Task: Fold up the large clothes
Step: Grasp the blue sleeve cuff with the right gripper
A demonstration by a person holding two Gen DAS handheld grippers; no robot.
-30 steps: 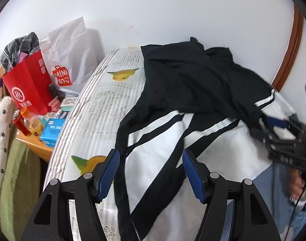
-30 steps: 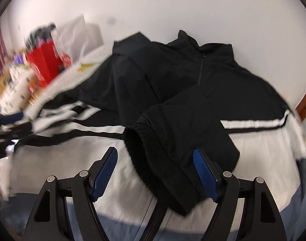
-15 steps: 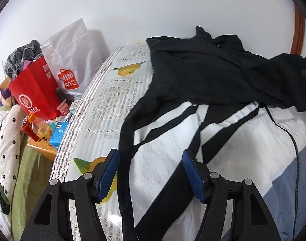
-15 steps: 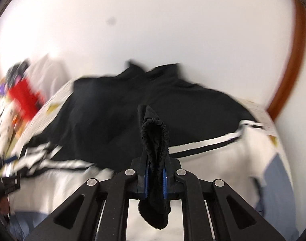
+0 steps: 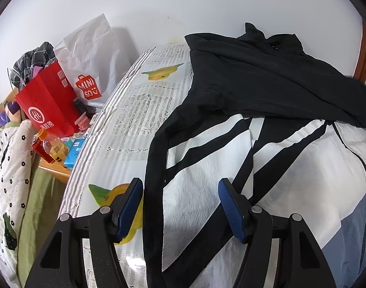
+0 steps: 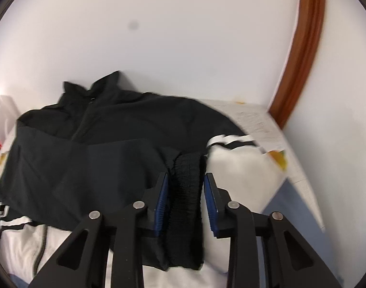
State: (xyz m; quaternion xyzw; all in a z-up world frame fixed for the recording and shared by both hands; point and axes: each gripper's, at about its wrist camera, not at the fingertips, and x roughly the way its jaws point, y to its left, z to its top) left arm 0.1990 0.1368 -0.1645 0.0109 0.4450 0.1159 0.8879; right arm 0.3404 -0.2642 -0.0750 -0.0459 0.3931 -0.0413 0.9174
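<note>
A large black, white and grey-blue jacket (image 5: 267,91) lies spread on a bed, collar toward the wall. My left gripper (image 5: 180,204) is open and empty above the jacket's folded left sleeve with black and white stripes (image 5: 202,153). In the right wrist view the jacket (image 6: 98,144) shows with the black right sleeve laid across its chest. My right gripper (image 6: 185,199) stands part open around the sleeve's ribbed black cuff (image 6: 186,192), which sits loosely between the blue pads.
The bed has a printed white cover (image 5: 139,110). Left of it stand a red paper bag (image 5: 48,103), a white Miniso bag (image 5: 91,67), a bottle (image 5: 48,148) and a spotted quilt (image 5: 9,180). A brown wooden frame (image 6: 300,48) rises at the right.
My right gripper closed on the black cuff, carried the sleeve across the jacket's chest, and now its jaws have parted around it. The left gripper stayed open, shifting slightly.
</note>
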